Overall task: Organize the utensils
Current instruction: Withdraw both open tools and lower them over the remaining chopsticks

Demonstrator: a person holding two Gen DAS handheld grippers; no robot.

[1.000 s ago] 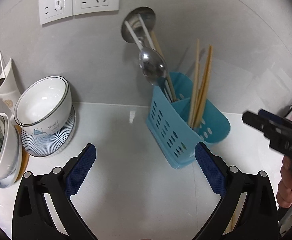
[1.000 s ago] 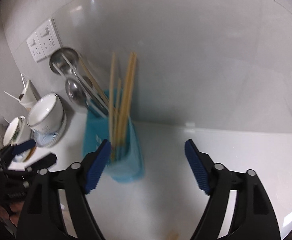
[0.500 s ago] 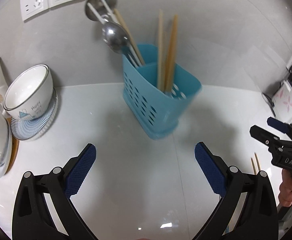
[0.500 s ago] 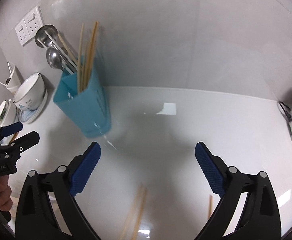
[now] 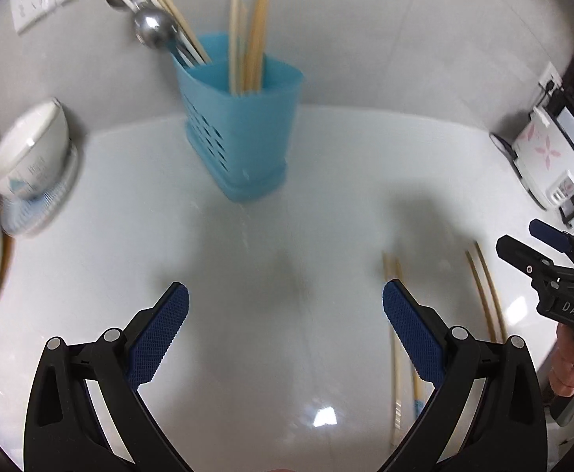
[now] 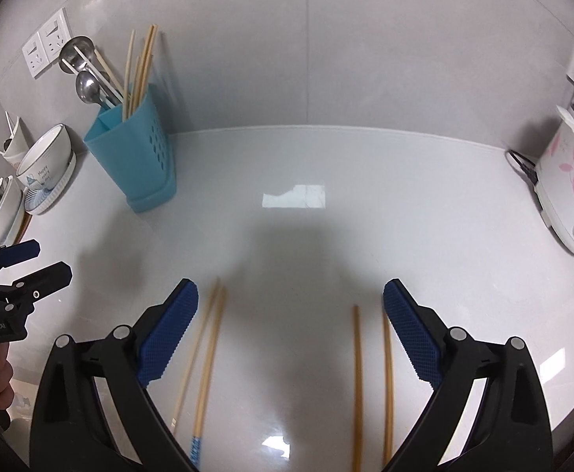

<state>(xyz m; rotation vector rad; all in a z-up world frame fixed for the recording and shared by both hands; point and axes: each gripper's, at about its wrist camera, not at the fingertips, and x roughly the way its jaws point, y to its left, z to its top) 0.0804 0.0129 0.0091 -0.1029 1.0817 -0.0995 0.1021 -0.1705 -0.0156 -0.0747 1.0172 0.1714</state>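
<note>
Nearest in the right wrist view, the right gripper (image 6: 290, 332) hangs wide open over the white counter (image 6: 326, 244), nothing between its blue pads; its jaws have just been opening further and now frame loose chopsticks that were not in view a second ago. Two pairs lie flat: the left pair (image 6: 204, 362) just inside the left pad, tilted slightly, far tips leaning right, one stick with a blue patterned end toward the camera; the right pair (image 6: 357, 377) by the right pad, long axis running almost straight away from the camera toward the wall. The left gripper (image 5: 285, 332) is also open and empty, lower and further right than a second ago, with the same chopsticks showing past its right pad. Both grippers have pulled back from the holder toward the loose sticks, so the judgement is that the last drop-off is done and a new pick-up is starting. Further back, the blue holder (image 6: 137, 157) stands upright near the wall, well apart from the loose pairs, already holding upright chopsticks (image 6: 139, 74) in one compartment and spoons (image 6: 86, 86) in the other. Bowls (image 6: 47, 165) sit left of it. Roughly two pairs remain to collect.
</note>
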